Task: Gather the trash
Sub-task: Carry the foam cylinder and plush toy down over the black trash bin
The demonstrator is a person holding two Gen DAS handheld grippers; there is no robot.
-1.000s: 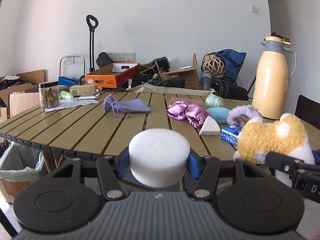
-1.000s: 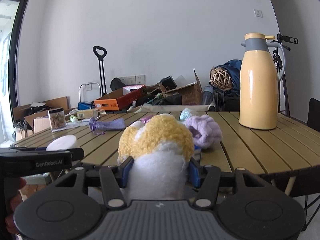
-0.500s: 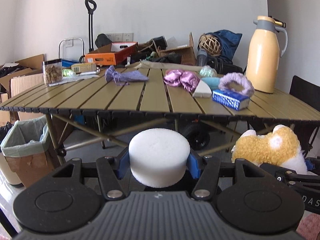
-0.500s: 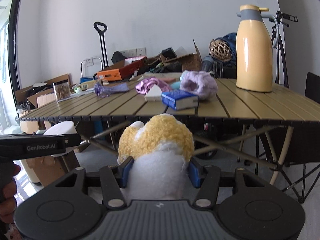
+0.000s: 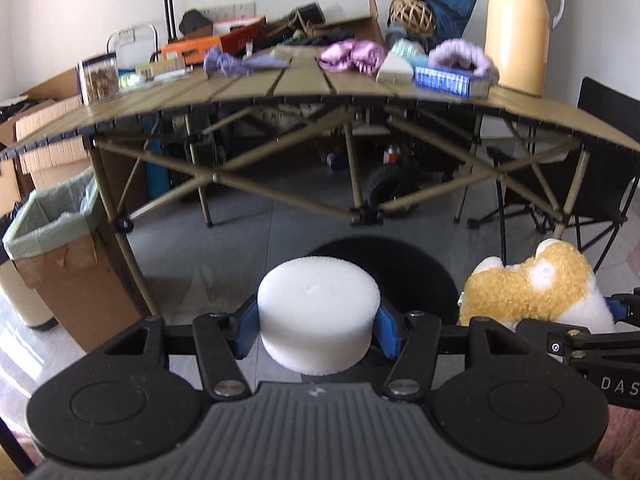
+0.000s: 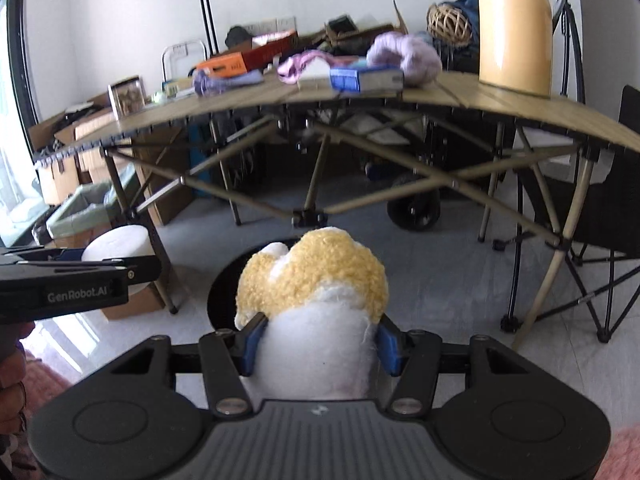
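**Both tongs loaded, held low in front of the bench**

The left tongs (image 5: 318,326) are clamped on a white foam puck (image 5: 318,314), the blue pads pressing its round sides so it sits flat and level between them. The right tongs (image 6: 318,344) are closed around the white base of a fluffy yellow-and-white plush toy (image 6: 312,292), gripped low so the bulky yellow top stands free above the pads. In the left wrist view the toy (image 5: 532,290) shows at about 3 o'clock from the puck, near it but not touching; in the right wrist view the puck (image 6: 118,244) shows at 9 o'clock.

Both loads hang below the level of the bench (image 5: 304,90), above a round dark shape on the floor (image 5: 420,272) that sits just behind each item; whether it is a bin mouth or a mat cannot be told. A cardboard bin with a pale green liner (image 5: 56,236) stands at 9 o'clock by the bench leg and is the clearer place for trash.

Judging by this, the carrying step is under way and the release is not yet done. More items remain on the bench top, among them a blue box (image 5: 450,80), pink cloth (image 5: 352,54) and a purple pouch (image 5: 236,65).
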